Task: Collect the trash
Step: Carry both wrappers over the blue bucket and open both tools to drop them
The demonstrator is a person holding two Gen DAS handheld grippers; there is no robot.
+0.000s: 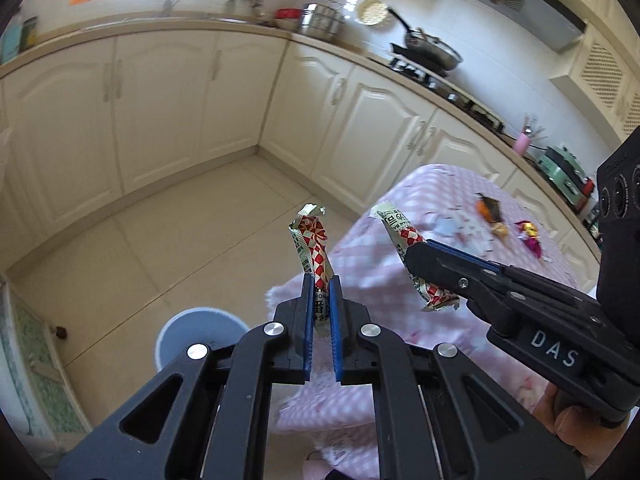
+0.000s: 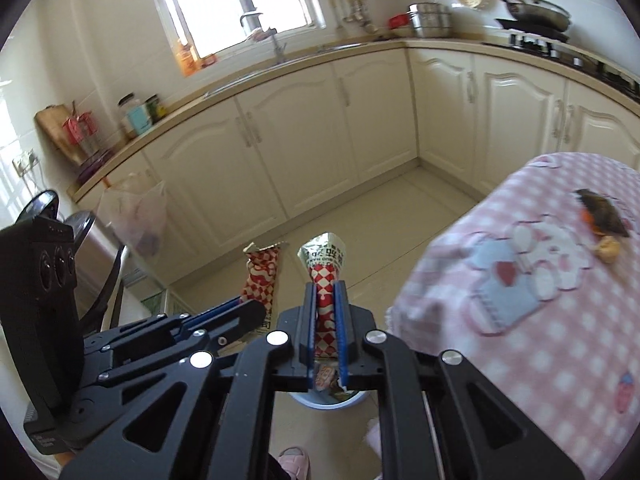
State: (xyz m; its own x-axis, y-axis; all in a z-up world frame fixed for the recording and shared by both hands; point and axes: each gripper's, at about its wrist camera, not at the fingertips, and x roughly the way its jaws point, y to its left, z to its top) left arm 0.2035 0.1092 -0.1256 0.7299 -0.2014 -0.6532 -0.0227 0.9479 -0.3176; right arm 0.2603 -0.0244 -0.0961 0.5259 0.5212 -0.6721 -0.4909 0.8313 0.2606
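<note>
My left gripper (image 1: 321, 280) is shut on a red-and-white checked snack wrapper (image 1: 314, 244), held upright above the floor. My right gripper (image 2: 325, 286) is shut on a second, similar wrapper (image 2: 326, 264); it shows in the left wrist view (image 1: 412, 240) too, beside the table edge. The left gripper and its wrapper (image 2: 262, 276) show at the left of the right wrist view. A pale blue trash bin (image 1: 200, 336) stands on the floor below both grippers; its rim (image 2: 340, 402) shows under the right gripper. More wrappers (image 1: 490, 208) lie on the pink checked tablecloth (image 1: 440, 200).
Cream kitchen cabinets (image 1: 160, 100) run along the walls behind the tiled floor (image 1: 160, 240). A stove with a pan (image 1: 432, 50) is on the counter. A metal pedal bin (image 2: 92, 240) and a plastic bag (image 2: 136, 216) hang at the left. A dark wrapper and peel (image 2: 600, 216) lie on the table.
</note>
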